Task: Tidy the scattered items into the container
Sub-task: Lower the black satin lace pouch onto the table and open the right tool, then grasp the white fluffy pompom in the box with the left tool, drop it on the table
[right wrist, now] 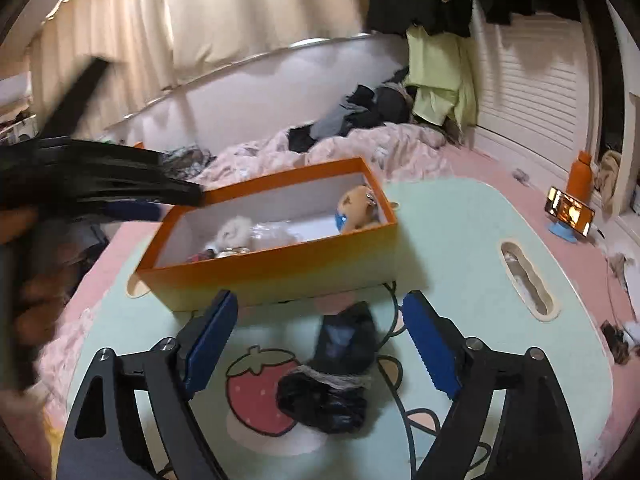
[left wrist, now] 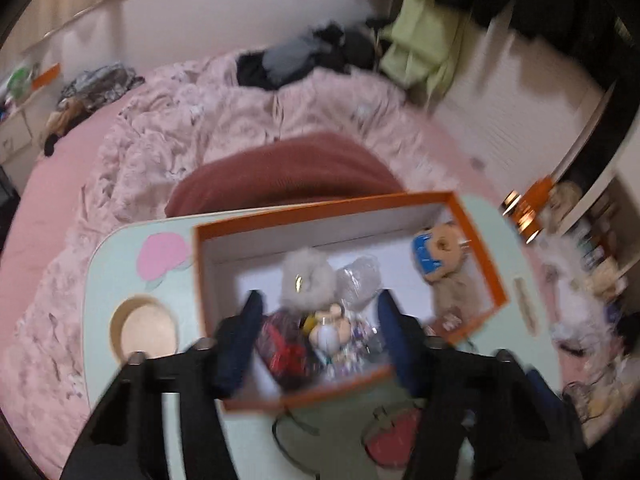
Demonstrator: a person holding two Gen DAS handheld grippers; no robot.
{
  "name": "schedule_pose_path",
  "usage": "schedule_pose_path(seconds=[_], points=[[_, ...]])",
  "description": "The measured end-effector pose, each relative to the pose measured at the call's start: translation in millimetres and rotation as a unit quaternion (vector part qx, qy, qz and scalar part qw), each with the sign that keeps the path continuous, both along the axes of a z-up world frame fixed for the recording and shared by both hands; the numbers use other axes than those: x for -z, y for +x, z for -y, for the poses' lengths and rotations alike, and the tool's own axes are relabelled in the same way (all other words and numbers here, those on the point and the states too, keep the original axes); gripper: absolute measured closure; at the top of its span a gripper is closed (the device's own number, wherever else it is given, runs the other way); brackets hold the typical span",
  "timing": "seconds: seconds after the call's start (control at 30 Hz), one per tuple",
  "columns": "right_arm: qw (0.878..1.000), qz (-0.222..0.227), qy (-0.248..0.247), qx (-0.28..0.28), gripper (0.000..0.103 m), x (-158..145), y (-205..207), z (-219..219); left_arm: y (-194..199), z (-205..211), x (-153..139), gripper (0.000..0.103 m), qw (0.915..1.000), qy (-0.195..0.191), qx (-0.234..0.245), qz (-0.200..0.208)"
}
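The left hand-held gripper (left wrist: pixel 320 320) is hanging over the near end of the orange box (left wrist: pixel 476 240), pointing steeply down into it. Its fingers are standing apart, and the blurred picture is not showing anything pressed between the pads. Below them, inside the box, a grey fluffy toy (left wrist: pixel 306 280), a clear plastic bag (left wrist: pixel 360 276), a small figure (left wrist: pixel 328 328) and something dark red (left wrist: pixel 284 354) are lying together. A brown plush bear with a blue part (left wrist: pixel 440 256) is lying at the far right end of the box.

The right hand-held gripper (right wrist: pixel 316 344) is standing wide open, low over the light green table (right wrist: pixel 460 232). Between its blue pads (right wrist: pixel 430 344), but not touching them, a black bundle tied with a pale string (right wrist: pixel 336 376) is lying on the table, beside the strawberry print (right wrist: pixel 256 392) and just in front of the box. The table is standing on a pink bed (right wrist: pixel 500 168). A phone with a lit screen (right wrist: pixel 570 210) is standing well to the right, near an orange bottle (right wrist: pixel 580 176).
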State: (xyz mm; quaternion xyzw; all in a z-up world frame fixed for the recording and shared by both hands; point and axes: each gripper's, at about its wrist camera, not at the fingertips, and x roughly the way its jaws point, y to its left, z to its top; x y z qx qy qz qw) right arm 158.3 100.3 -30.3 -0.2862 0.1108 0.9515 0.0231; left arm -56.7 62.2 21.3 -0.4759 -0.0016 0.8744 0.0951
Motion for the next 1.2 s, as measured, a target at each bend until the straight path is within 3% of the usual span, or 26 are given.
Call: schedule_pose_path(seconds=[0.17,0.33,0.5,0.6,0.7,0.9,1.03,1.2], points=[[1.0,0.018,-0.007,-0.007,0.018,7,0,-5,-23,-7,30,0.068,0.9985,-0.003,-0.032,0.044],[0.999,0.017,-0.036,0.005,0.018,12,8,-14,-25,-10,34,0.068,0.9974,-0.041,-0.056,0.019],[0.999,0.02,-0.046,0.008,0.018,13,6,-18,-25,3,28,0.068,0.9968,-0.024,-0.075,0.008],[0.999,0.022,-0.048,0.006,0.018,13,6,-18,-30,3,40,0.069,0.9969,-0.043,-0.061,0.026],[0.999,0.025,-0.047,0.004,0.018,14,4,-17,-37,5,55,0.07,0.9973,-0.035,-0.049,0.043],[0.998,0.033,-0.056,0.005,0.018,16,2,-21,-40,14,58,0.079,0.9982,-0.032,-0.038,0.033],[0.996,0.054,-0.07,-0.004,0.018,22,-5,-24,-36,22,49,0.08,0.9995,0.018,-0.023,0.013],[0.996,0.057,-0.072,-0.017,0.016,25,-6,-20,-11,34,7,0.08,0.9968,0.063,-0.02,-0.046]])
